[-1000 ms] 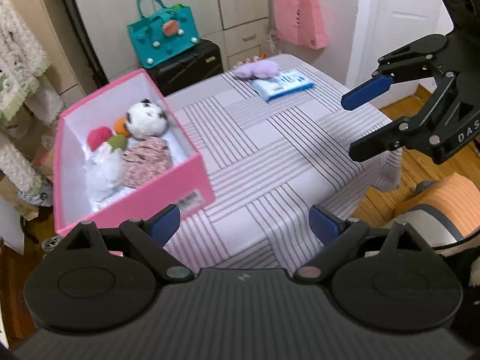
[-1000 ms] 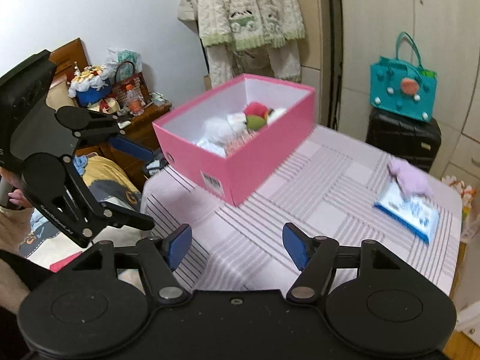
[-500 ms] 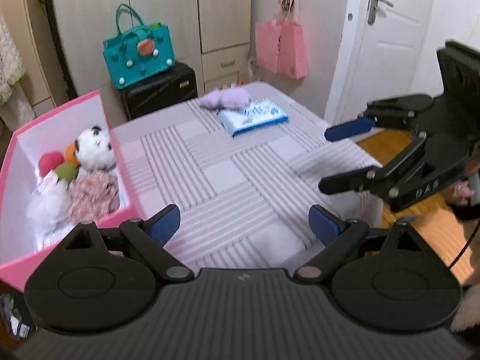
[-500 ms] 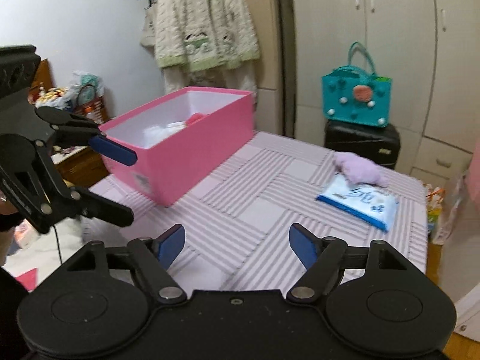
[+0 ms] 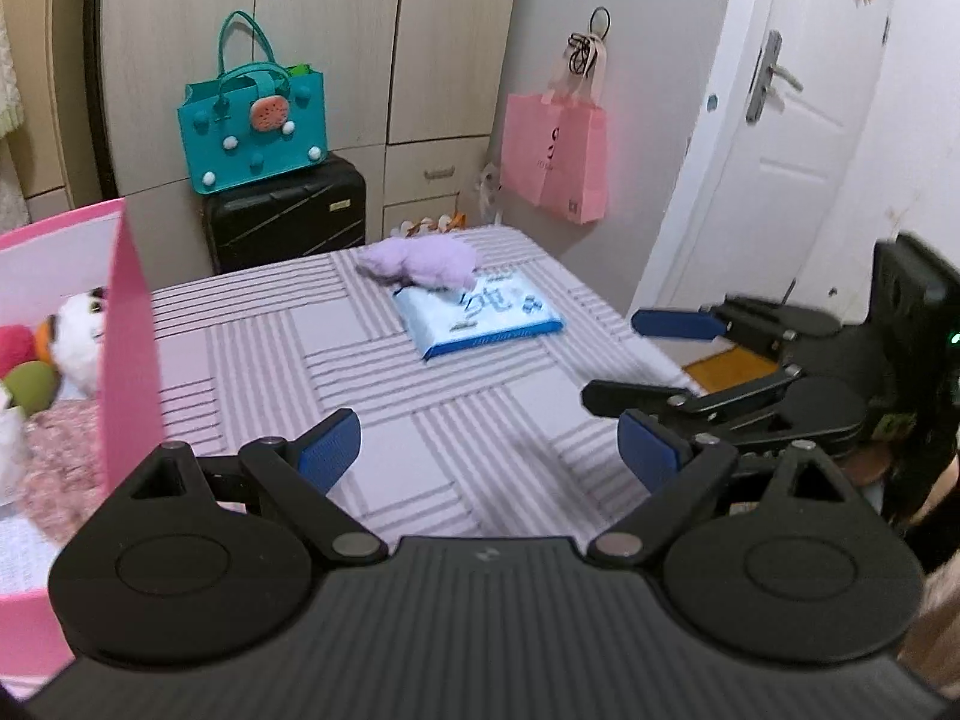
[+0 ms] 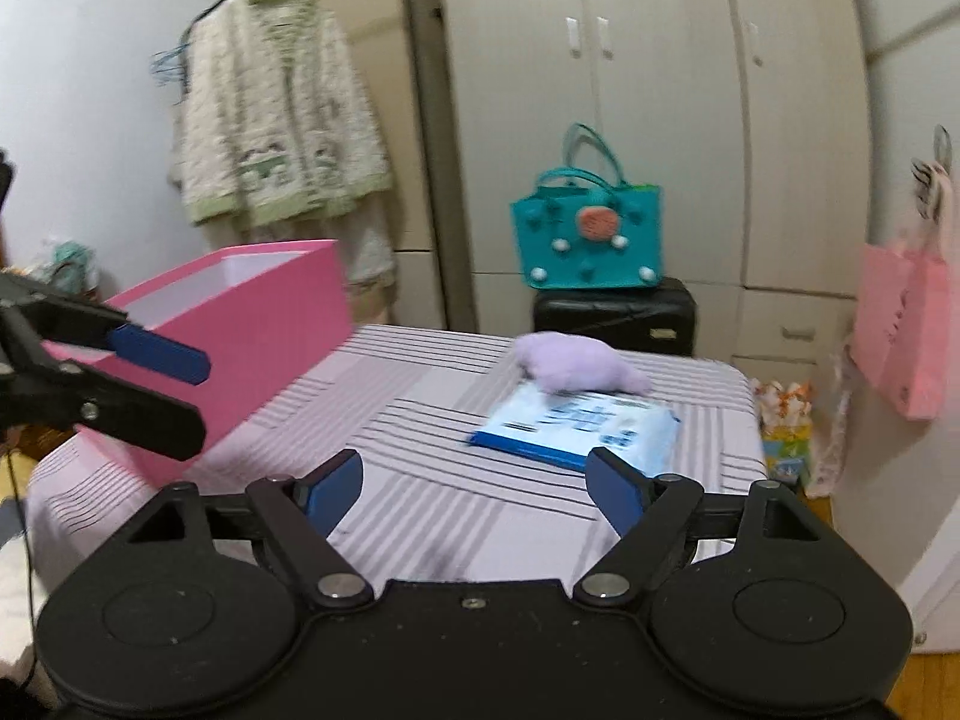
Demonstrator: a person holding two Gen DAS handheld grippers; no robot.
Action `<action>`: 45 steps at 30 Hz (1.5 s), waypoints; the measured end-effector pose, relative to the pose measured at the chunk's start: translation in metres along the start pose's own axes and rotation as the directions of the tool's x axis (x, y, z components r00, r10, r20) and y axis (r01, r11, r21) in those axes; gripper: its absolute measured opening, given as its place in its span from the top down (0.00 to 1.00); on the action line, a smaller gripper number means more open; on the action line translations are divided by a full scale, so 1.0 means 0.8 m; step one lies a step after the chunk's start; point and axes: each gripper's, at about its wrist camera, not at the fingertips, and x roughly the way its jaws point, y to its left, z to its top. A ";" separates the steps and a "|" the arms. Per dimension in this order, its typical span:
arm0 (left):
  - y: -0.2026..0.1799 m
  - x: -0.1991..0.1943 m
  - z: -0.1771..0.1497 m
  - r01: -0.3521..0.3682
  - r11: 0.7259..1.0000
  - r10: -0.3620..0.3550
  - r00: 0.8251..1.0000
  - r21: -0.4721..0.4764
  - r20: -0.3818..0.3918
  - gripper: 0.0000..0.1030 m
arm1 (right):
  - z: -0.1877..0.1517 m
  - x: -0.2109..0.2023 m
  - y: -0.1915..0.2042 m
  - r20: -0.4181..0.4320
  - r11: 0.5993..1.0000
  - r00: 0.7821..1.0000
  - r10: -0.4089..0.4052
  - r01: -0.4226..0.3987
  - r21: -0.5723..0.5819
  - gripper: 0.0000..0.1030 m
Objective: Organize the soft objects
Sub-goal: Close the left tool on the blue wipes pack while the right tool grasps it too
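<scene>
Pink box (image 5: 129, 324) has slid to the left edge of my left view; a second ago it filled the middle. Both grippers have swung toward the table's (image 5: 390, 462) far right corner, so I judge the next pick is the purple plush (image 5: 420, 261), lying partly on the blue wipes pack (image 5: 480, 315). Left gripper (image 5: 489, 450) wide open, empty. Right gripper (image 6: 474, 489) wide open, empty too. Panda toy (image 5: 78, 327) and other soft toys already in the box. Pack has white writing, unreadable. Teal bag (image 5: 255, 120) and pink bag (image 5: 555, 156) behind: no legible labels.
</scene>
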 end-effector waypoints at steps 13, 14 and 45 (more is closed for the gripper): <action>0.026 0.121 0.034 0.020 0.979 -0.022 1.000 -0.203 -0.009 0.13 | 0.012 0.062 -0.081 -0.093 0.962 0.993 -0.078 0.100 0.254 0.18; 0.030 0.129 0.036 0.010 0.975 -0.013 1.000 -0.221 -0.013 0.13 | 0.013 0.068 -0.084 -0.097 0.957 0.992 -0.083 0.106 0.270 0.18; 0.050 0.208 0.037 0.001 0.921 -0.060 0.988 -0.390 -0.140 0.63 | -0.002 0.104 -0.089 -0.130 0.924 0.984 -0.123 0.162 0.347 0.67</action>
